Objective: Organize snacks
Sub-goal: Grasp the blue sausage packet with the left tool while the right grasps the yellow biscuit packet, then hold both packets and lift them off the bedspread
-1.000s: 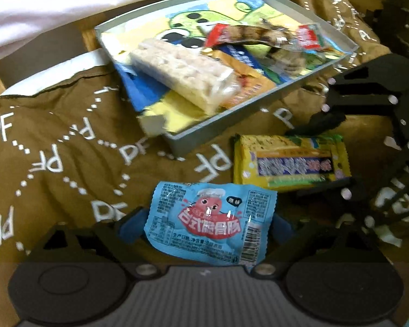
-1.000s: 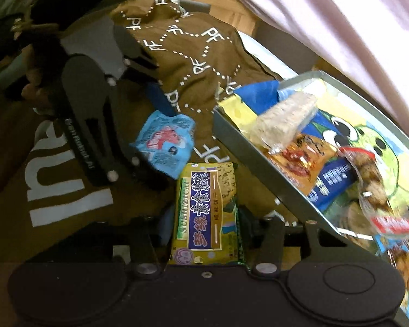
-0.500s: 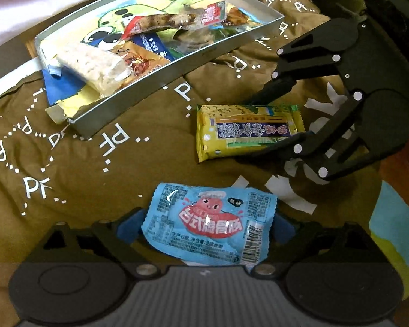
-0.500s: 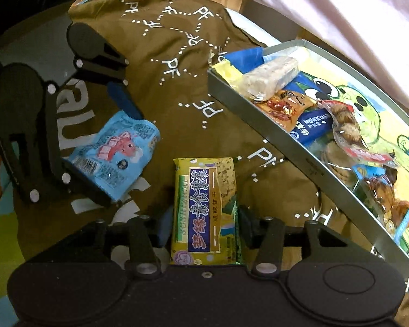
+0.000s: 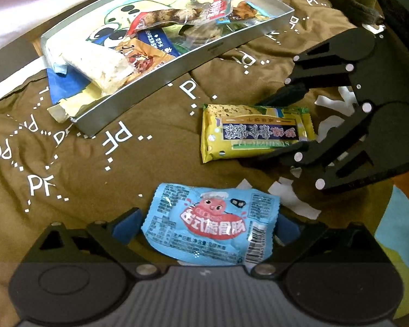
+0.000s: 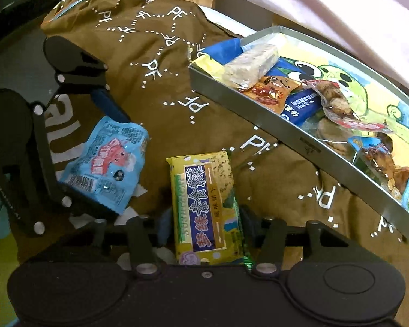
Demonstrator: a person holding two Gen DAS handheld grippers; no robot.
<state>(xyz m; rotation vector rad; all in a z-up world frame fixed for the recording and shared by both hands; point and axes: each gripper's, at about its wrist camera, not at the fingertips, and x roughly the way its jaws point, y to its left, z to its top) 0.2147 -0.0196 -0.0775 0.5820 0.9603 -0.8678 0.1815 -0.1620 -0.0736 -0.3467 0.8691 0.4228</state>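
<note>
A light blue snack packet (image 5: 210,223) with a red cartoon sits between the pads of my left gripper (image 5: 207,227), which is shut on it. My right gripper (image 6: 204,226) is shut on a yellow cracker packet (image 6: 204,209) with a dark blue label. Both packets hang just over the brown printed cloth (image 5: 95,163). Each wrist view shows the other side too: the right gripper (image 5: 286,125) with the yellow packet (image 5: 253,133), and the left gripper (image 6: 103,158) with the blue packet (image 6: 106,163). The metal tray (image 5: 177,73) (image 6: 286,139) lies beyond both, tilted on the cloth.
In the tray lie a white rice bar (image 5: 98,62), an orange packet (image 5: 141,57), a dark blue packet (image 6: 302,103) and a clear packet with red ends (image 5: 177,13). Blue and yellow wrappers (image 5: 65,92) poke out under the tray's corner. Pale lilac fabric (image 6: 340,5) runs behind.
Both grippers have drawn back from the tray, each still with its packet. The tray now looks farther off, and the yellow and blue packets stand farther apart.
</note>
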